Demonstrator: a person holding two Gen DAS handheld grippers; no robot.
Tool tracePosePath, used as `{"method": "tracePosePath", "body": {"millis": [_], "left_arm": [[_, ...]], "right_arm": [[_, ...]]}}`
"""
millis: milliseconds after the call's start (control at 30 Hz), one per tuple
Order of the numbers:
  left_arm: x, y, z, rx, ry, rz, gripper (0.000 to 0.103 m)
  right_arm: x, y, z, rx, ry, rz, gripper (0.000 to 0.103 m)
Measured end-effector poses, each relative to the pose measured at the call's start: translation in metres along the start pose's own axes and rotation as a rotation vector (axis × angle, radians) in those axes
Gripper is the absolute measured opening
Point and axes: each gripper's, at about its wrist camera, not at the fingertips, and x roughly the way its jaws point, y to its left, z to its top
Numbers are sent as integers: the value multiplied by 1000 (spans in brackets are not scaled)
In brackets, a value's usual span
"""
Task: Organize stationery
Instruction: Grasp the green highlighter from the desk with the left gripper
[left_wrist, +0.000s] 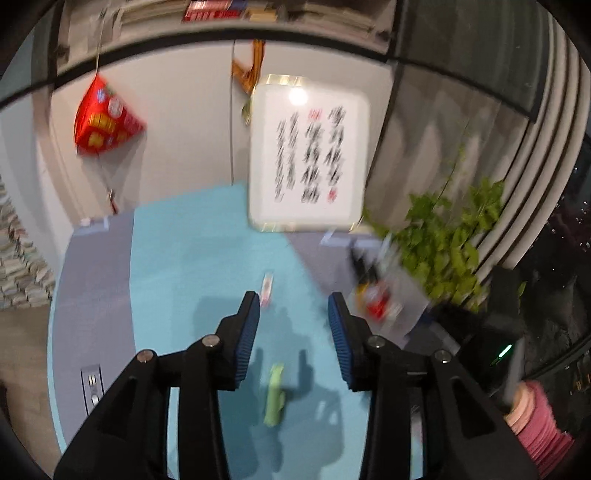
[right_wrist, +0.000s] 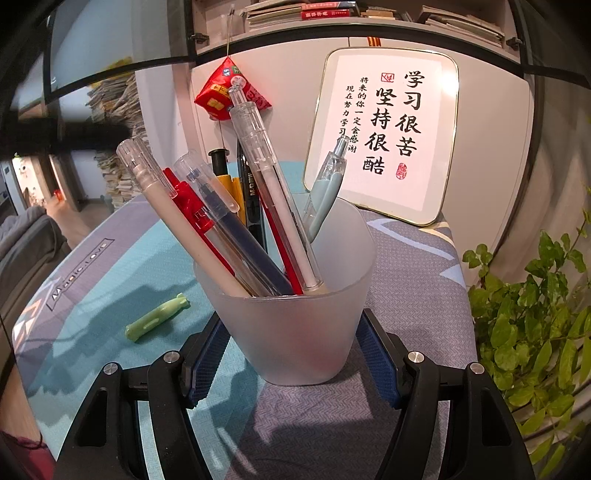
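Observation:
A frosted pen cup (right_wrist: 295, 332) stands on the desk mat (right_wrist: 406, 258) with several pens (right_wrist: 258, 206) leaning in it. My right gripper (right_wrist: 291, 365) is shut on it, blue pads (right_wrist: 207, 365) pressed to both sides near its base. A green eraser-like piece (right_wrist: 157, 317) lies on the teal part of the mat, left of the cup. In the blurred left wrist view, my left gripper (left_wrist: 294, 301) hovers open over the mat with nothing between its fingers. The green piece (left_wrist: 275, 397) lies below them, and a small pink-white item (left_wrist: 266, 290) sits just past the left fingertip. The cup (left_wrist: 380, 295) is off to the right.
A framed calligraphy sign (right_wrist: 384, 136) leans on the wall behind the cup. A leafy plant (right_wrist: 535, 314) fills the right edge. A red pouch (right_wrist: 229, 92) hangs from the shelf above. Book stacks (right_wrist: 118, 166) stand at the far left. A pink sleeve (left_wrist: 539, 424) shows at lower right.

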Motion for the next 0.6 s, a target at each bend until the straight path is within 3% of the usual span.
{"method": "tracePosePath", "body": {"millis": [300,500,600], "left_arm": [[71,5,-52,27,222,35,37],[90,10,-63,27,273,65,35],[90,11,-64,34,257,75,35]], "right_arm": [[0,1,0,-1,2,-1,71],[0,1,0,1,2,1,71],[0,1,0,3,4,3,71]]}}
